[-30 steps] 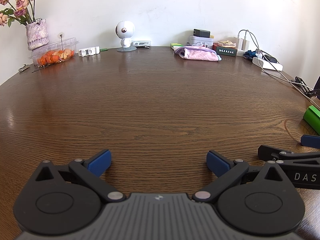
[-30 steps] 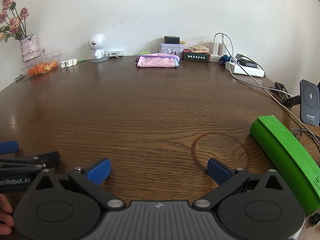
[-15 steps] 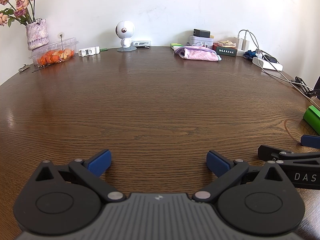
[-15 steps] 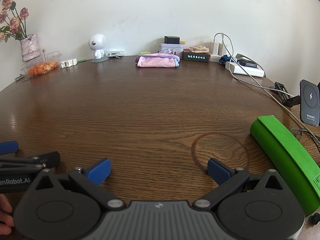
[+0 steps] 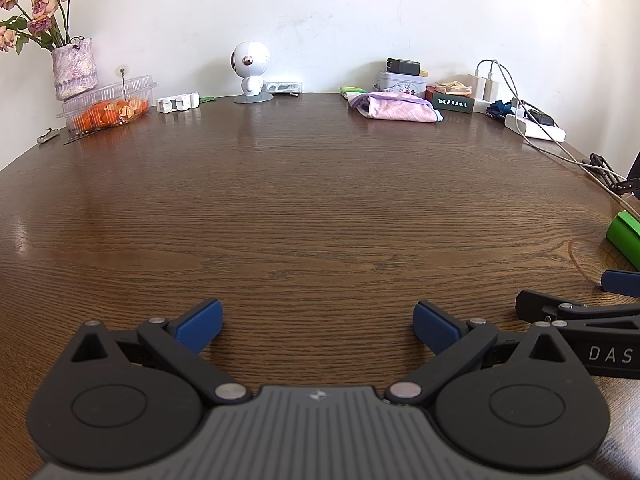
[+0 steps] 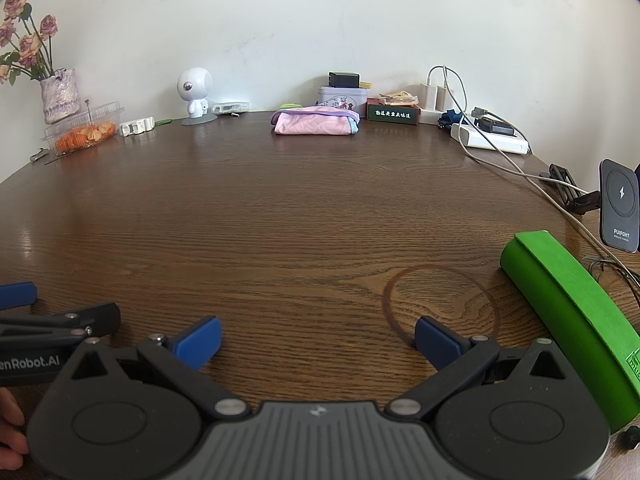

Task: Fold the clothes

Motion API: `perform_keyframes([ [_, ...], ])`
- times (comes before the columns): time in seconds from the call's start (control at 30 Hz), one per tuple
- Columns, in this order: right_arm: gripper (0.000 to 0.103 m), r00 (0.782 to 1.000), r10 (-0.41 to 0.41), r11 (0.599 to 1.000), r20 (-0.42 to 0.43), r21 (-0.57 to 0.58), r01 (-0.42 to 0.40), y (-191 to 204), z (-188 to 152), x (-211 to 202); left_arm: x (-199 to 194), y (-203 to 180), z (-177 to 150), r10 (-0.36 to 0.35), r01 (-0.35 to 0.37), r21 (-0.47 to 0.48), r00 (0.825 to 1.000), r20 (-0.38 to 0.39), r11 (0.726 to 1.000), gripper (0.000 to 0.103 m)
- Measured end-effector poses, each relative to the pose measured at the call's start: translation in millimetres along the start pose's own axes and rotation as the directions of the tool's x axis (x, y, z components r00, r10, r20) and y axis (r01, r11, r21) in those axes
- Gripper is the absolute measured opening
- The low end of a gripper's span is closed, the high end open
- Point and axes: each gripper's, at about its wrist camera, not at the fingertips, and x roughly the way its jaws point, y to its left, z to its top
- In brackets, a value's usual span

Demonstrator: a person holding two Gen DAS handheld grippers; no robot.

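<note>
Fingertips of the left gripper [image 5: 318, 322] stand wide apart, their blue pads [image 5: 199, 324] low over bare wood with nothing between them. The right gripper [image 6: 318, 338] is likewise spread wide and grips nothing; its blue pads [image 6: 436, 340] frame a dark ring stain [image 6: 440, 304] on the table [image 6: 280, 220]. The two tools sit side by side near the near edge: the right one's finger shows at the right of the left view, and the left one's at the left of the right view, with part of a hand [image 6: 10, 428] behind it. Just right of the right gripper lies a green case [image 6: 568, 320], and beyond it a black charger stand [image 6: 620, 204] with cables [image 6: 508, 160] running to a white power strip [image 6: 490, 140]. The clothes, a pink folded bundle [image 6: 314, 122], lie at the far edge, well apart from both grippers. Behind it are a tin [image 6: 342, 96] and a dark box [image 6: 392, 112]. Further left along the far edge stand a white figurine [image 6: 194, 94], a clear fruit box [image 6: 84, 130] and a vase of dried roses [image 6: 58, 94].
</note>
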Motion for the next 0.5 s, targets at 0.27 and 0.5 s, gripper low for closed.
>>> perform_keyframes([
  [0.27,0.103,1.000,-0.001,1.000,0.000,0.000,0.001,-0.2,0.3,-0.2,0.4,-2.6,0.2,0.000,0.000,0.002,1.000,0.000,1.000,0.102],
  [0.5,0.103,1.000,-0.001,1.000,0.000,0.000,0.001,-1.1,-0.4,-0.2,0.3,-2.6,-0.2,-0.001,0.001,0.002,1.000,0.000,1.000,0.102],
])
